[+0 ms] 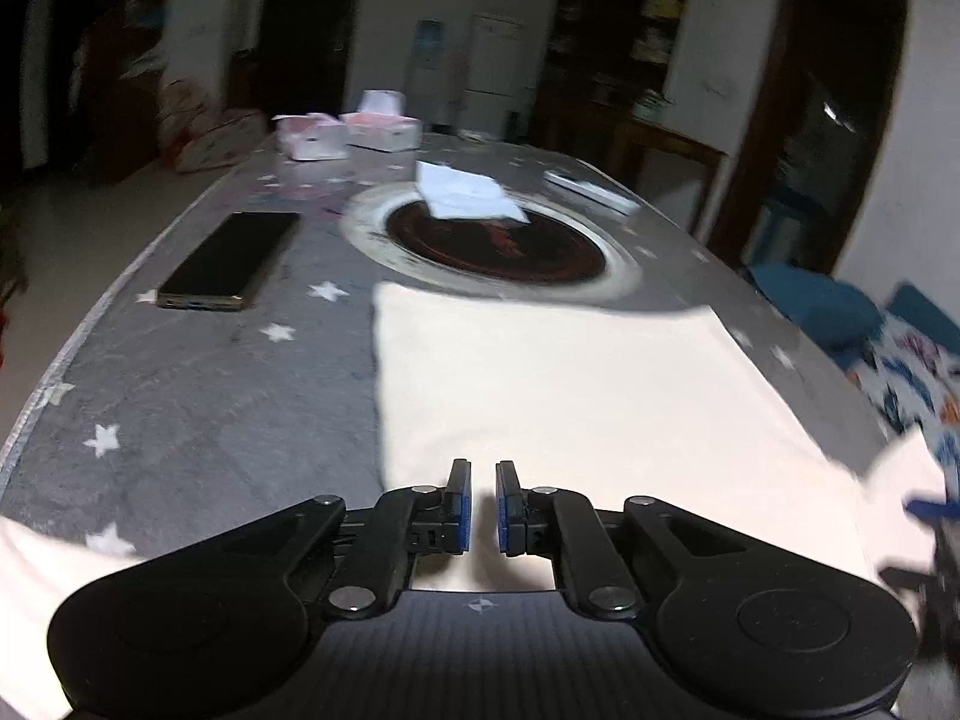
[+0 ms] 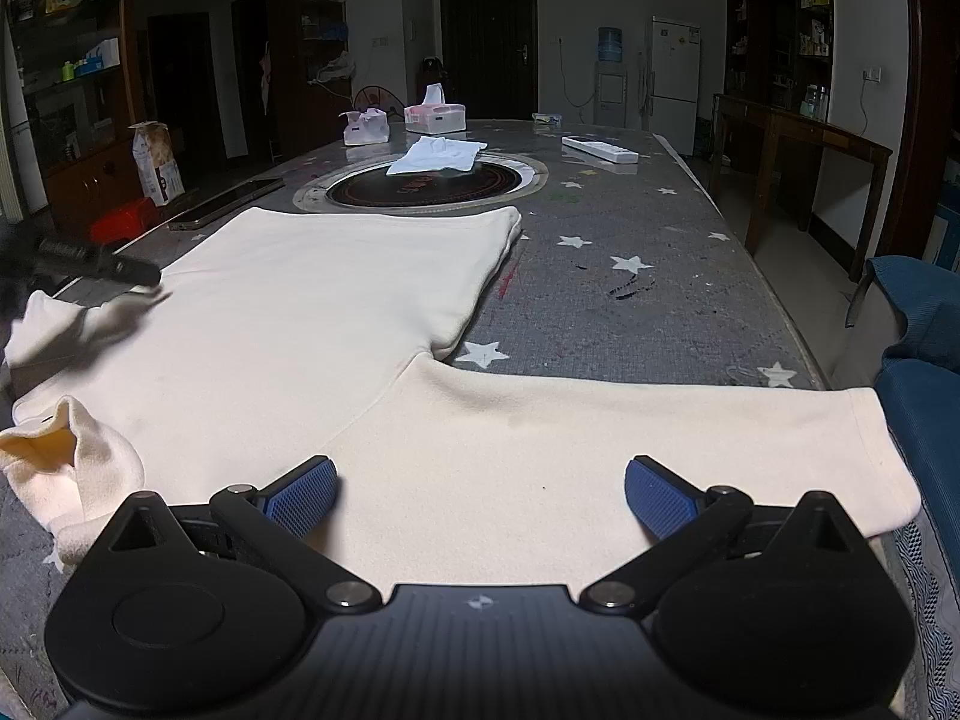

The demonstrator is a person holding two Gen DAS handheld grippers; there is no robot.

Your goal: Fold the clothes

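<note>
The room is dim, its doorways and shelves nearly black; the cream garment (image 2: pixel 312 324) glares almost white against the grey bench (image 2: pixel 630 300); the left wrist view is smeared by motion blur, worst at its right edge; the right wrist view is sharp, save a blurred dark shape at far left; fisheye distortion bows the bench edges and walls.

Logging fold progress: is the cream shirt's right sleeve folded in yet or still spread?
Still spread. In the right wrist view the sleeve lies flat, stretched out sideways from the shirt body toward the table edge, uncreased.
</note>
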